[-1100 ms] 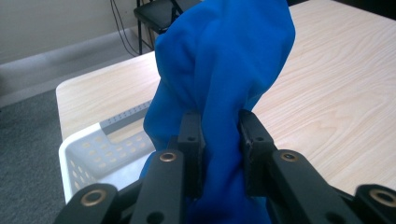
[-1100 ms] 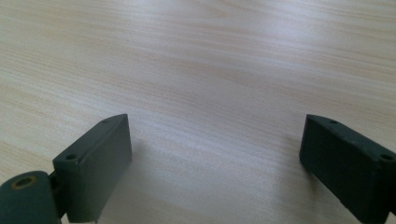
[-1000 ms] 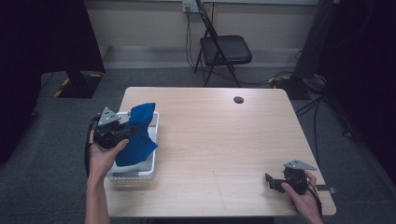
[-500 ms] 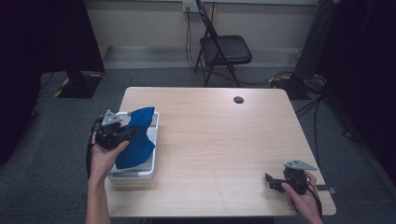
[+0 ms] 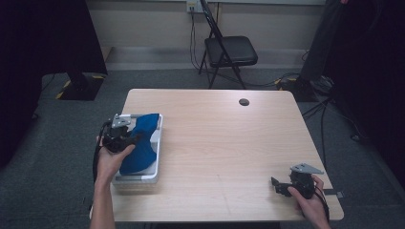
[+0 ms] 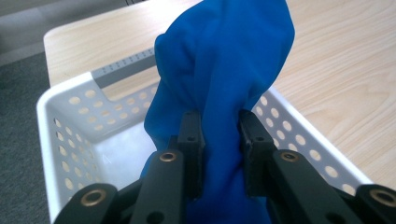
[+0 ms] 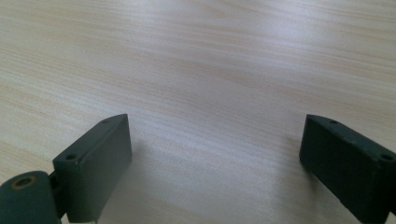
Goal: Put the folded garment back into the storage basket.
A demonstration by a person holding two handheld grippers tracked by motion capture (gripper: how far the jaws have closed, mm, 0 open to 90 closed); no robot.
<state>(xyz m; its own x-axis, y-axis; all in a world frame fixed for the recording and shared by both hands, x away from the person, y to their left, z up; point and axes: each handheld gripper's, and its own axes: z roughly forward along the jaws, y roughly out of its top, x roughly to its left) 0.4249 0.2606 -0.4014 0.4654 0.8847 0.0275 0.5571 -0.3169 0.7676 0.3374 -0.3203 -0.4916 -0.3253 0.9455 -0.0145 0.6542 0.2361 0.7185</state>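
My left gripper [image 5: 125, 136], jaws clenched on the blue cloth [image 6: 219, 84], has sunk into the white basket [image 6: 70, 107]; release seems next. Right gripper [image 7: 215, 168] rests released on the counter [image 5: 224, 143].

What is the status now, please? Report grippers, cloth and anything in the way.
Left gripper shut on blue cloth, over white basket. Right gripper open, empty, low over table. Nothing in the way.
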